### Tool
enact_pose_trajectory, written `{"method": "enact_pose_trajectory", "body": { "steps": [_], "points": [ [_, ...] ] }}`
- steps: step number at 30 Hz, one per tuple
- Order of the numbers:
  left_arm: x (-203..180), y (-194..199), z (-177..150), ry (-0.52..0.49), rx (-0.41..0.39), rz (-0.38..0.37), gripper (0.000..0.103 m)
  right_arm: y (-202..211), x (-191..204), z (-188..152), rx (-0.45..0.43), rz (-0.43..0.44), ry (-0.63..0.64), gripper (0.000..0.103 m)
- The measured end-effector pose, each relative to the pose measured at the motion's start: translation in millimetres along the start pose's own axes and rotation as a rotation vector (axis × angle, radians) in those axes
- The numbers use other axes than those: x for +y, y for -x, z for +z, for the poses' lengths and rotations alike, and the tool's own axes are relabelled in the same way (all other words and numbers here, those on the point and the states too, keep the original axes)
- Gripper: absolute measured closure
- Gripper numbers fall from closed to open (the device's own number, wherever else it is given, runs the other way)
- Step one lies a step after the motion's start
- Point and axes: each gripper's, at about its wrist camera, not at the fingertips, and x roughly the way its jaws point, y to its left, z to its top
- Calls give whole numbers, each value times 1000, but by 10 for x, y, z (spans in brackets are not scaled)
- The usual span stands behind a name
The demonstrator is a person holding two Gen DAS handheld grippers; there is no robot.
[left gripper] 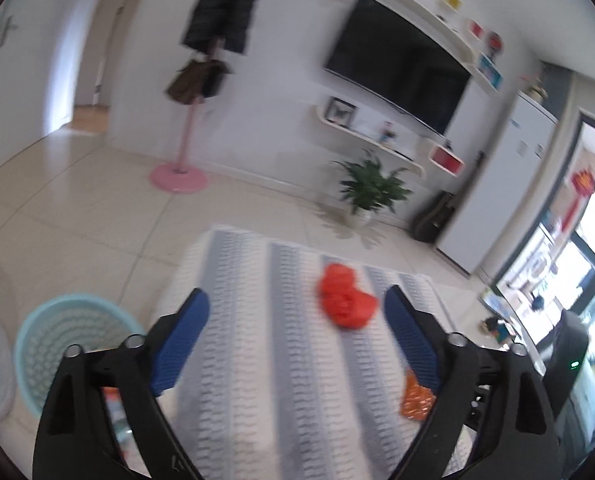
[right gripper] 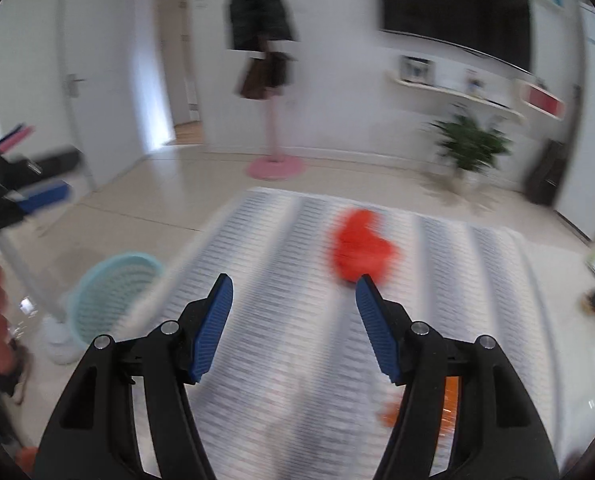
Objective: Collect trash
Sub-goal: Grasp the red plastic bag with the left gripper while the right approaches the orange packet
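Note:
A crumpled red plastic bag (left gripper: 345,300) lies on the striped grey-and-white table cover (left gripper: 265,360); it also shows in the right wrist view (right gripper: 363,248). An orange wrapper (left gripper: 415,400) lies nearer, partly behind my left gripper's right finger; it shows in the right wrist view (right gripper: 449,400) too. My left gripper (left gripper: 297,300) is open and empty above the cover. My right gripper (right gripper: 293,286) is open and empty, its right fingertip just in front of the red bag. A light blue mesh basket (left gripper: 73,344) stands on the floor left of the table, also in the right wrist view (right gripper: 113,300).
A pink coat stand (left gripper: 179,176) with dark clothes, a potted plant (left gripper: 371,192) and a wall TV (left gripper: 397,64) are beyond the table. Some packaging (left gripper: 115,408) shows behind my left finger. The left gripper (right gripper: 37,196) shows at the far left of the right wrist view.

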Motion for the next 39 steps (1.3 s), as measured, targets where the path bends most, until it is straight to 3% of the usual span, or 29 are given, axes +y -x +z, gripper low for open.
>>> {"method": "enact_pose_trajectory", "body": {
  "steps": [3,6,9,11,13,17,19,24,26,27,28,29,31,33,39],
  "points": [
    [-354,-275,-70,-40,-7,6,8,-81,-561,-208,39,-103,-77,43],
    [-628,-647,-175,-81,13,-1,8,-209,-1015,-451,68,-139,-169,43],
    [-844,-1211,-307,-133,72,4,8,-393,-1212,-665,94,-155,-208,43],
    [-922,-1590,-409,-146,120,24,8,-443,-1258,-826,96,-162,-221,42],
    [-963,-1984,-524,-145,164,18,8,-550,-1311,-967,107,-148,-240,35],
    [-1001,-2414,-713,-172,144,68,8,-548,-1282,-1125,101,-81,-232,34],
    [-998,-2587,-782,-172,152,97,8,-505,-1186,-1124,74,-109,-186,27],
    [-862,-3038,-795,-46,224,204,8,-655,-1069,-1152,163,-100,-134,27],
    [-818,-3125,-811,-2,225,183,8,-676,-1097,-1165,180,-86,-149,27],
    [-810,-3173,-824,4,241,189,10,-682,-1113,-1180,184,-76,-154,26],
    [-797,-3228,-843,7,270,180,34,-697,-1120,-1191,196,-59,-157,25],
    [-775,-3308,-886,11,326,130,50,-718,-1119,-1200,210,-46,-157,25],
    [-773,-3280,-897,1,323,137,61,-764,-1100,-1197,232,-43,-150,24],
    [-776,-3140,-874,-21,288,159,65,-792,-1066,-1191,243,-32,-139,24],
    [-618,-2593,-831,10,245,57,66,-891,-1010,-1190,290,-82,-112,21]
  ]
}}
